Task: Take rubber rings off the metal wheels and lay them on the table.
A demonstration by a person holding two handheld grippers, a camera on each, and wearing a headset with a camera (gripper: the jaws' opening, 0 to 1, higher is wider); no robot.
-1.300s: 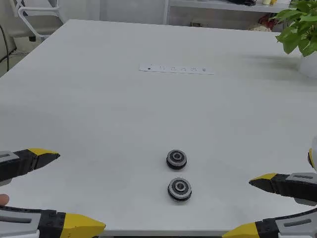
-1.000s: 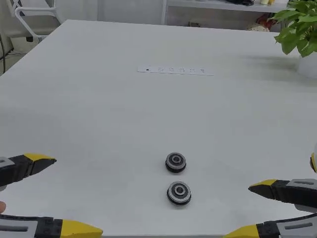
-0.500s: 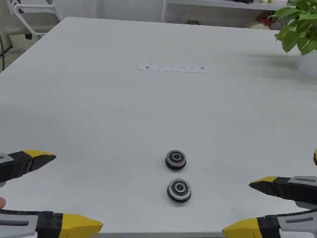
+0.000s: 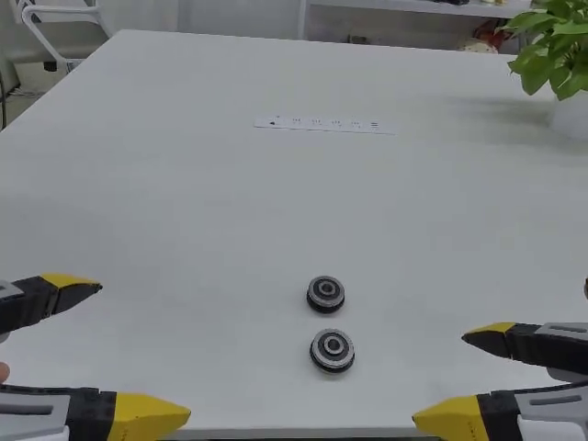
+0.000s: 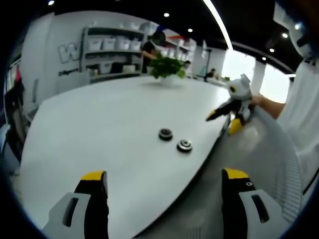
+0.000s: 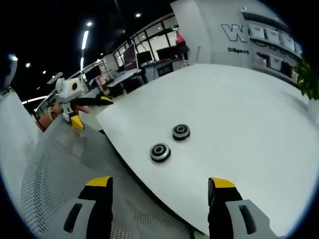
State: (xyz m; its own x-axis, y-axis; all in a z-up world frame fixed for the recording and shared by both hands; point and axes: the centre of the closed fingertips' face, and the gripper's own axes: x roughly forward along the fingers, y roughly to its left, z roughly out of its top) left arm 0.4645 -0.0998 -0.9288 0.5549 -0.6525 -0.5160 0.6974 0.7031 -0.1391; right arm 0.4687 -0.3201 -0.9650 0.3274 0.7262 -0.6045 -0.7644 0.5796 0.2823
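Two metal wheels lie flat on the white counter (image 4: 184, 193). The near wheel (image 4: 332, 351) sits close to the counter's front edge. The far wheel (image 4: 325, 294) lies just behind the near wheel, apart from it and a touch to its left. Each wheel has a dark rubber ring (image 4: 314, 356) seated around its rim.

The left claw (image 4: 138, 354) hangs well to the left of the near wheel, its yellow-tipped jaws spread wide with nothing between them. The right claw (image 4: 441, 379) hangs well to the right of the near wheel, also spread wide and holding nothing.

Far behind the near wheel a flat socket strip (image 4: 323, 124) is set into the counter. Farther back and to the right of the near wheel stands a leafy plant (image 4: 551, 46).
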